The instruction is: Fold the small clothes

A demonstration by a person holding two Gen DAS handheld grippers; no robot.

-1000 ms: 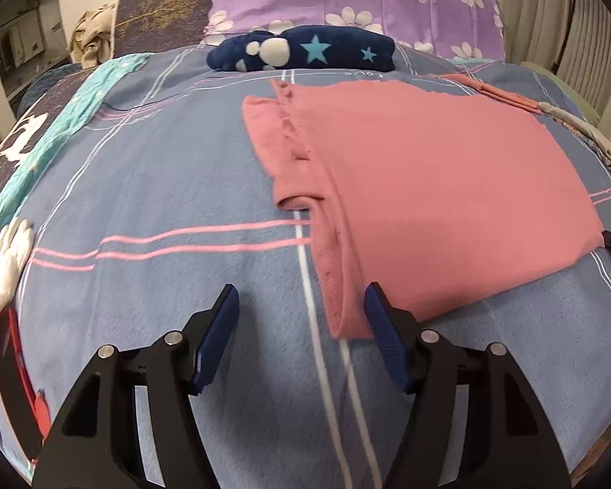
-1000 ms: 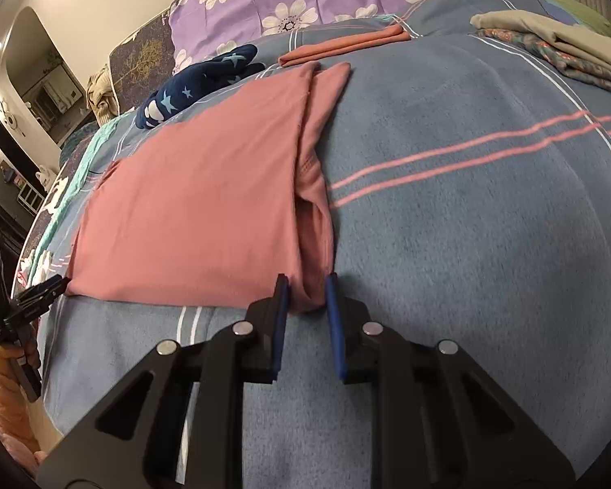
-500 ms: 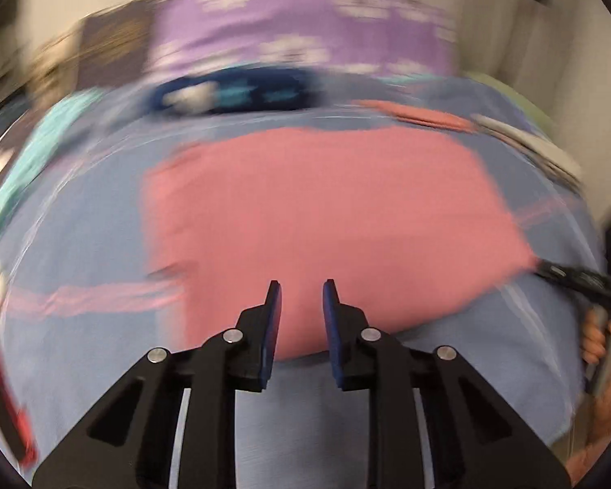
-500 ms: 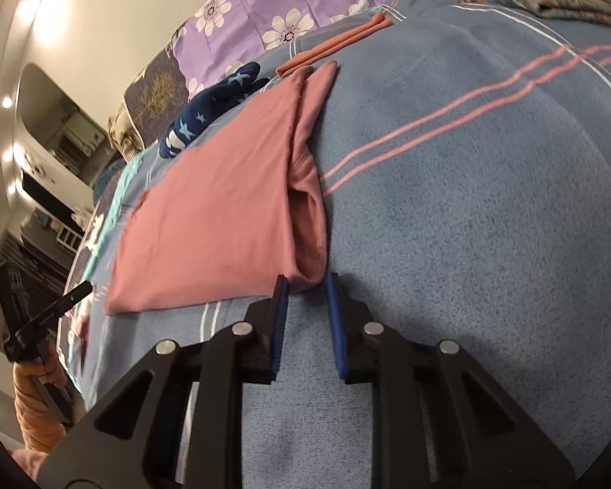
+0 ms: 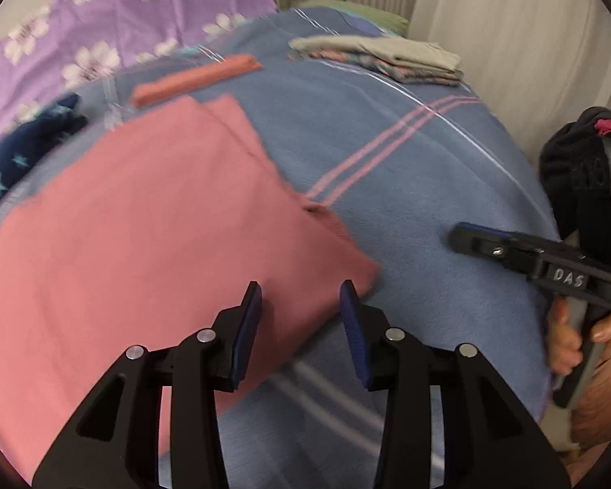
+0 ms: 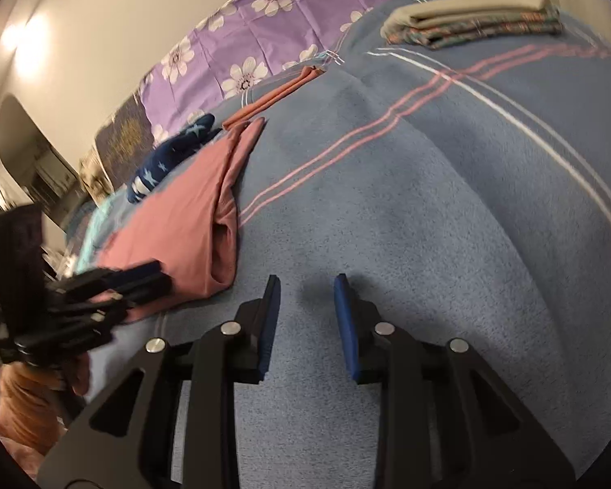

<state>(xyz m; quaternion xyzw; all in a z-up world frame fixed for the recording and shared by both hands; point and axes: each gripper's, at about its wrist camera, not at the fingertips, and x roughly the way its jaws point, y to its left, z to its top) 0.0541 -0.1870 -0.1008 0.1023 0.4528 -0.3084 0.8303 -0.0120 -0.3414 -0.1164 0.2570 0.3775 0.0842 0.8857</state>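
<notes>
A: Where is the garment?

B: The pink shirt (image 5: 134, 236) lies flat on the blue bedspread (image 5: 407, 187), filling the left and centre of the left wrist view. In the right wrist view the shirt (image 6: 183, 212) sits left of centre, its folded edge running up toward the upper middle.

A: And the left hand-held gripper?

B: The left hand-held gripper (image 5: 301, 309) hangs over the shirt's near corner at lower centre. Its jaws have just been opening; they stand apart with the shirt's corner showing between them, and whether the pads touch the cloth I cannot tell. From the right wrist view the left hand-held gripper (image 6: 142, 281) appears blurred at the left edge, over the shirt's near edge.

A: The right one?

B: The right hand-held gripper (image 6: 307, 297) is released; its jaws have just been opening and only bare bedspread (image 6: 427, 224) lies between them, just beside the shirt's corner. In the left wrist view the right hand-held gripper (image 5: 464, 240) comes in from the right edge, near the shirt but apart from it, held by a hand (image 5: 582, 346).

A: What else is on the bed?

B: A narrow folded orange garment (image 5: 195, 79) just beyond the shirt, a navy star-print cloth (image 5: 24, 155) at left, a stack of folded clothes (image 5: 391, 57) at upper right, and a purple flowered pillow (image 5: 102, 28) at the back.
</notes>
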